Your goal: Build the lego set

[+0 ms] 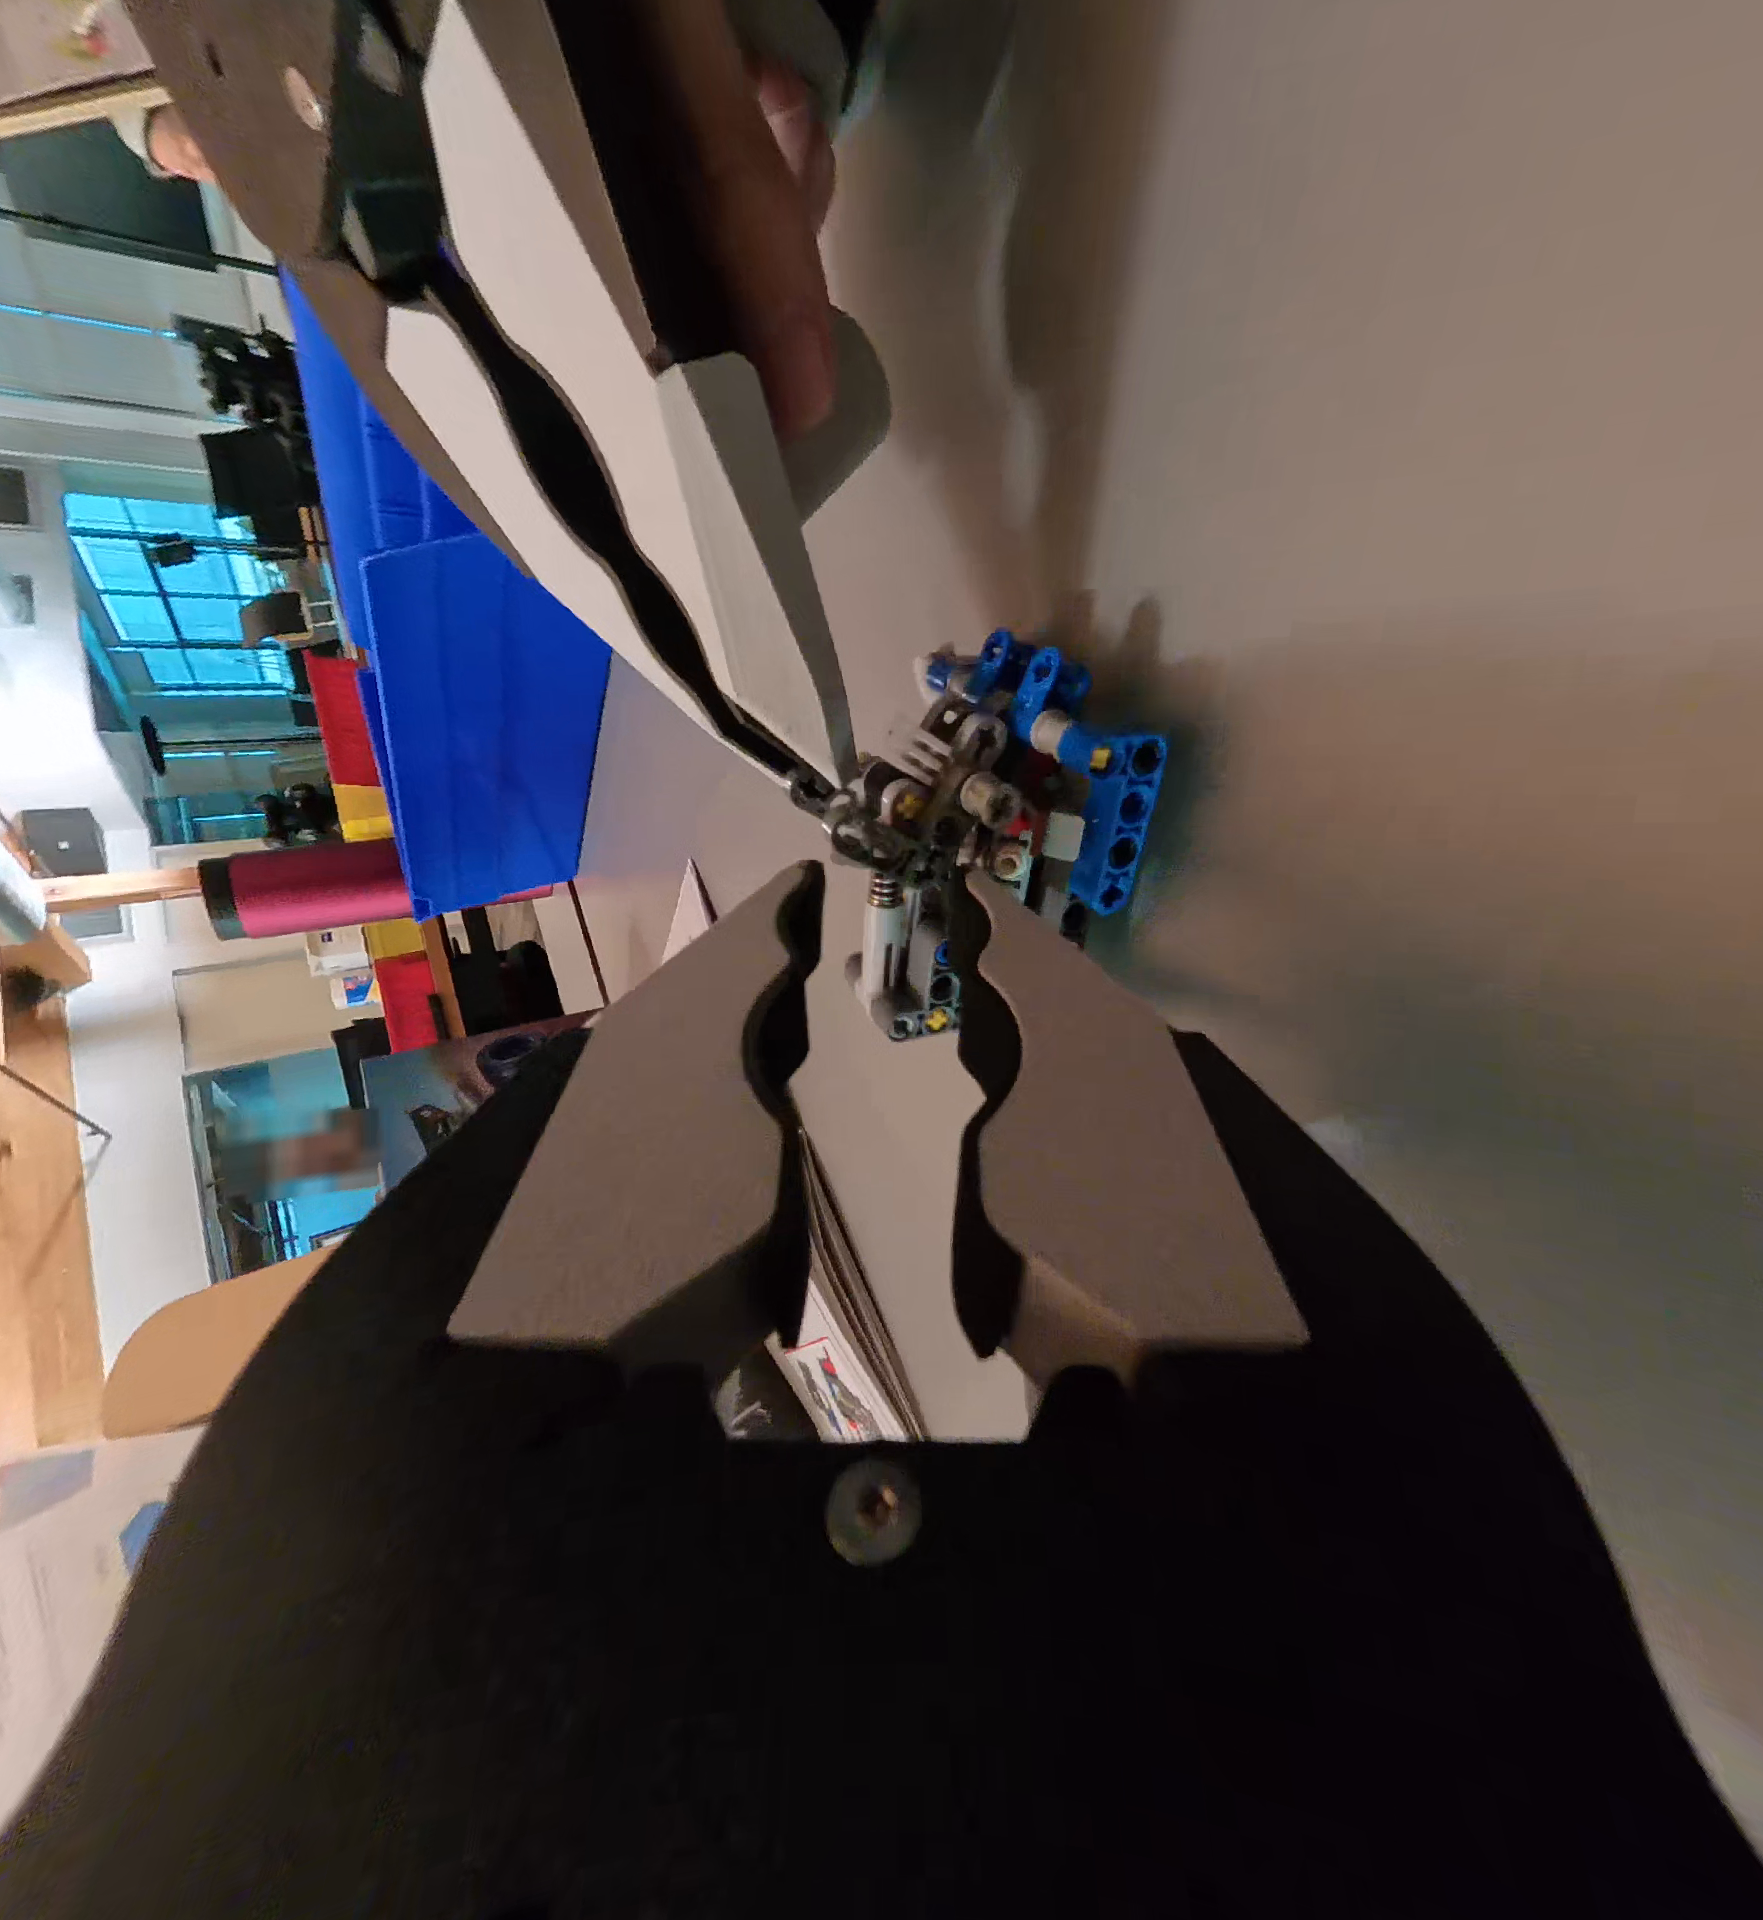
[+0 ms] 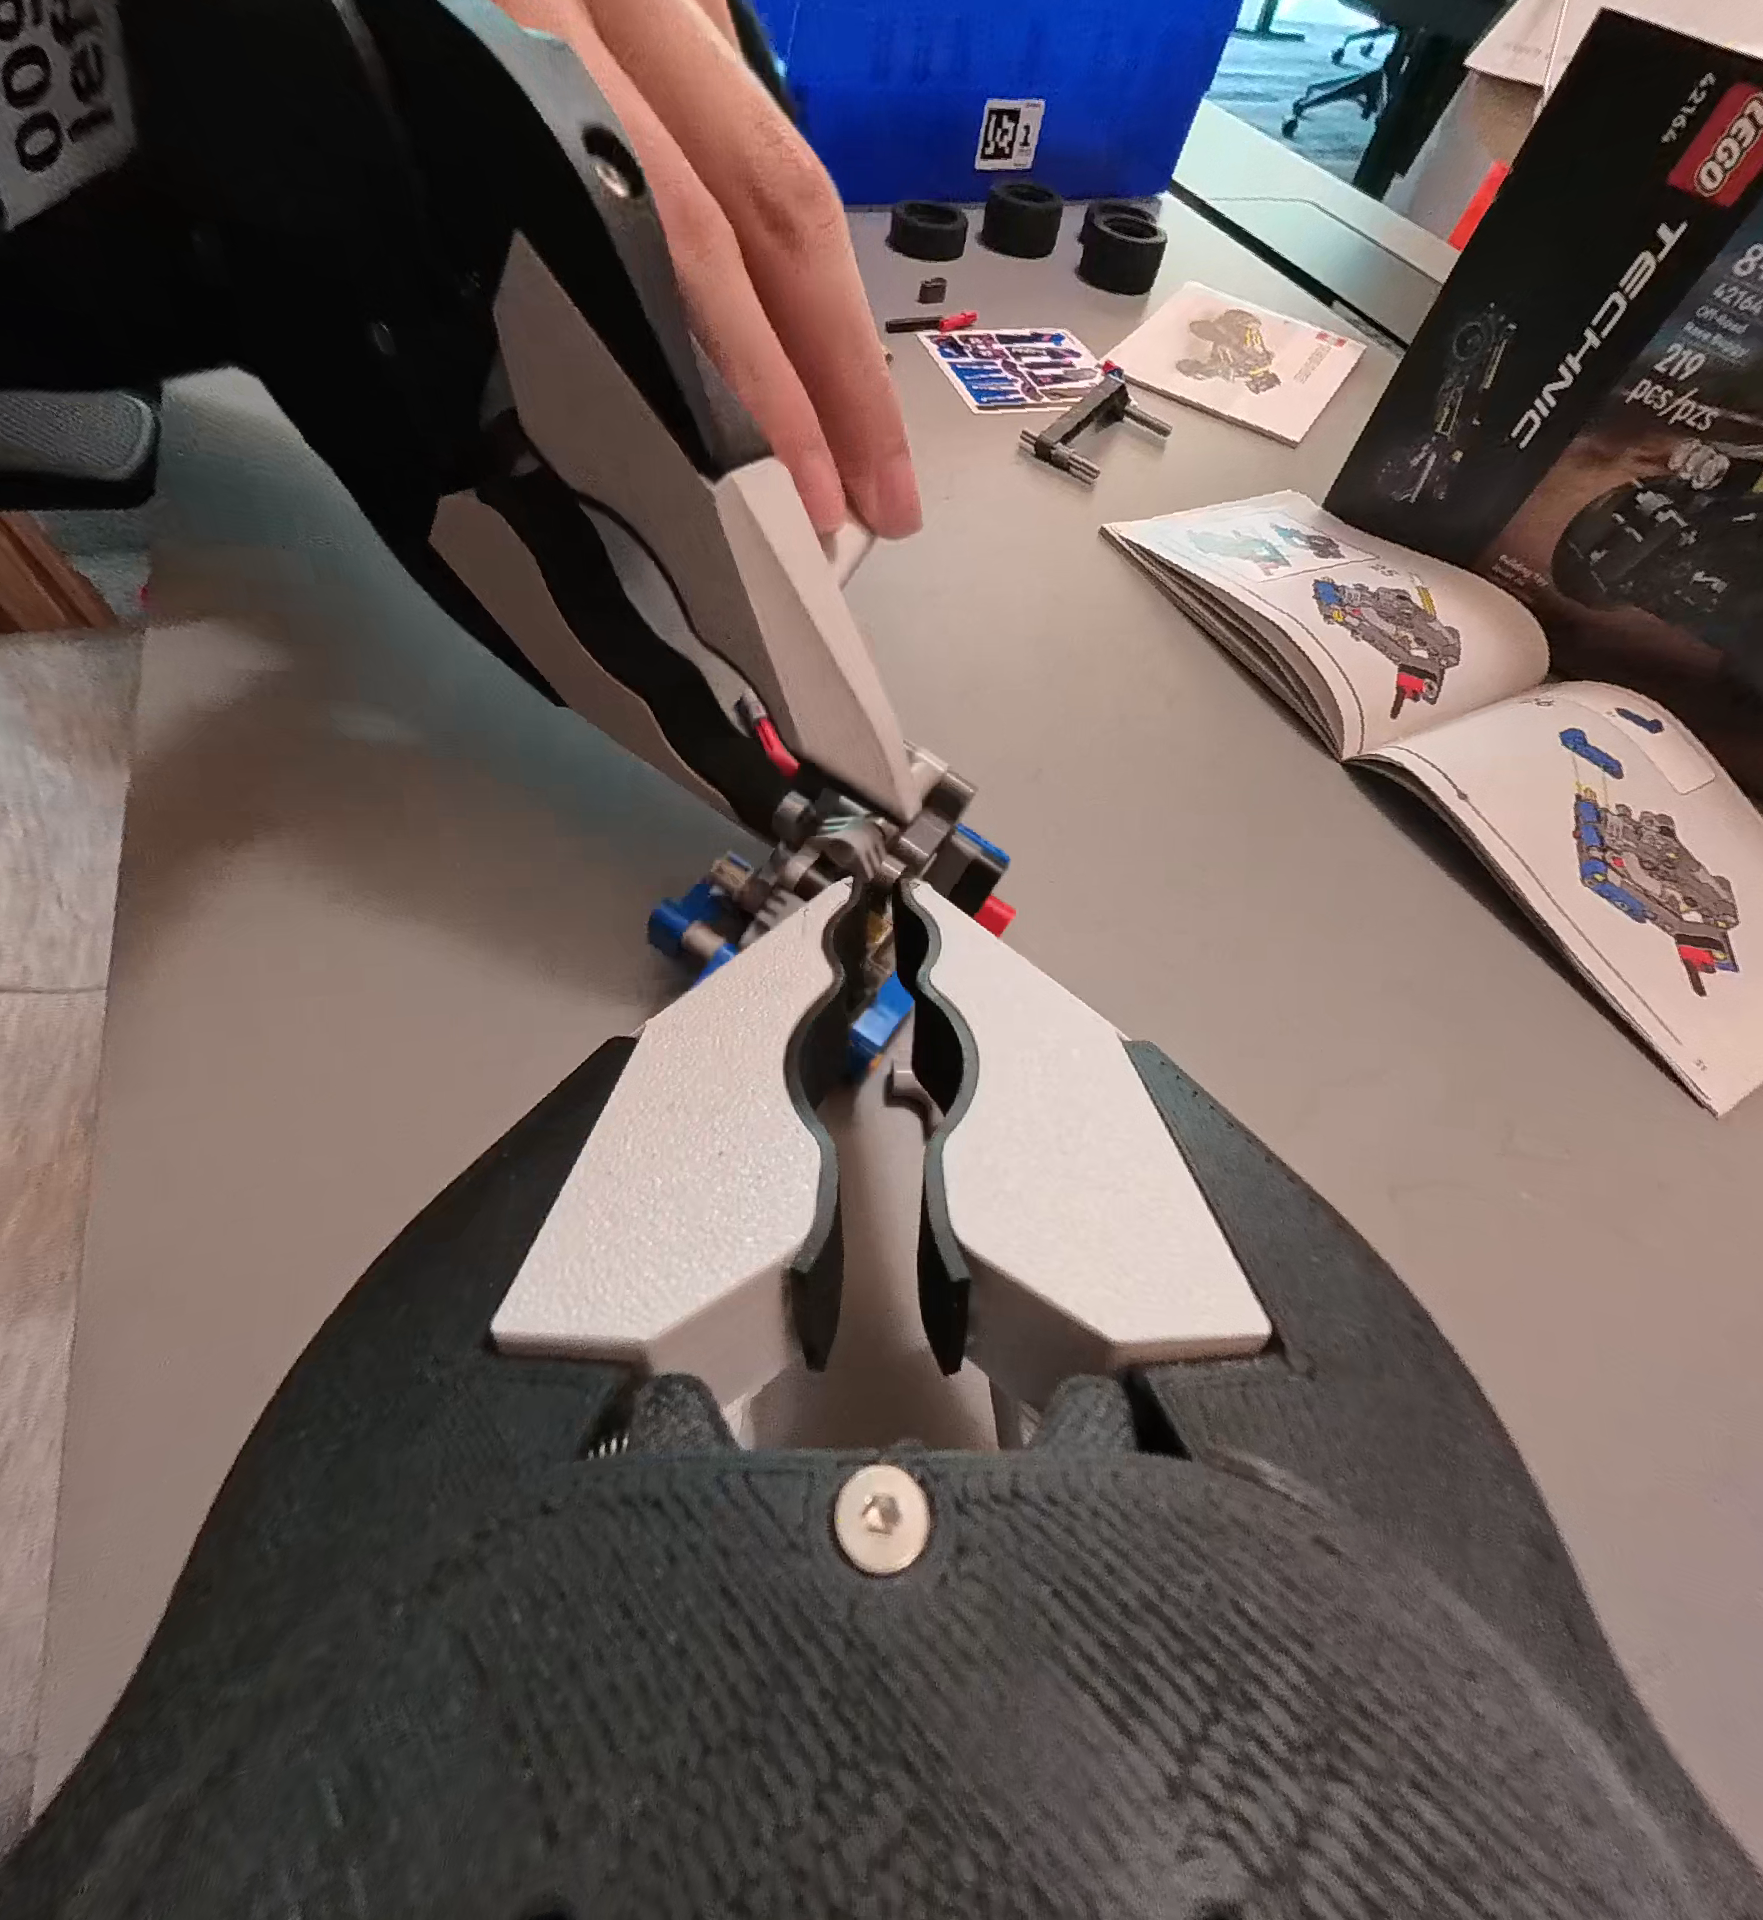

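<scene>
Blue-and-grey, the brick model (image 1: 1002,810) lay on the worktop (image 1: 1428,520) just past the left tongs (image 1: 892,914), at twelve o'clock from their tips. Those tongs pinched its pale grey strut, whose long axis ran back along the fingers; the right tongs reached in from eleven o'clock onto its dark linkage.

Seen from the right wrist, the right tongs (image 2: 877,899) stood nearly pressed together, nipping a thin dark part at the model's near edge. The left tongs (image 2: 856,790) descended from eleven o'clock, clamping its top.
</scene>
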